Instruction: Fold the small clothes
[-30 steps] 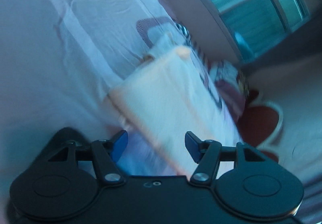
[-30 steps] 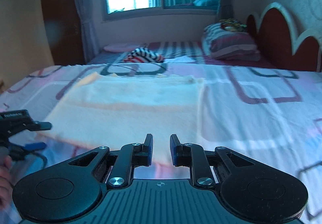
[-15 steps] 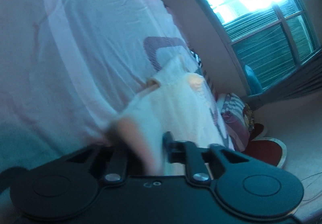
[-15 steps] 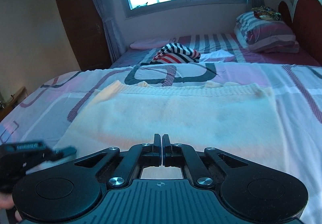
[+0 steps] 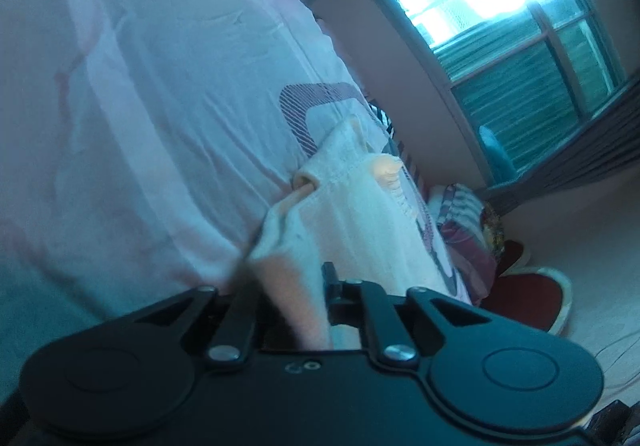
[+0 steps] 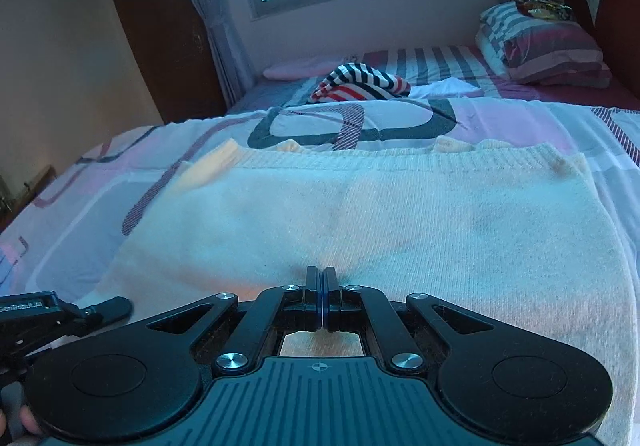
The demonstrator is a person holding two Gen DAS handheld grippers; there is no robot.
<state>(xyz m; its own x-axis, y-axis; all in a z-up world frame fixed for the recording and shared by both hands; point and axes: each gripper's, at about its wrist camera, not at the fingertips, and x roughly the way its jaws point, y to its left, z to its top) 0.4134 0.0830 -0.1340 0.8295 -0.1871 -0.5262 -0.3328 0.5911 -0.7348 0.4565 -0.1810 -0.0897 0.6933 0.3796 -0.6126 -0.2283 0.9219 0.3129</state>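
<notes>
We've got both claws on the near hem of the sweater (image 6: pixel 360 213), spread flat on the bed (image 6: pixel 120 181). Right claw (image 6: pixel 321 286) clenched on the hem at mid; left claw (image 5: pixel 294 286) clamped on the near-left corner. Seems early: sweater flat w/ no fold yet, the near-to-far fold still to do. Far: striped top (image 6: pixel 360 83), pillow (image 6: pixel 544 45). Nothing blocks the fold.

Cream sweater (image 5: pixel 360 221) hides the left gripper (image 5: pixel 296 286) fingertips
</notes>
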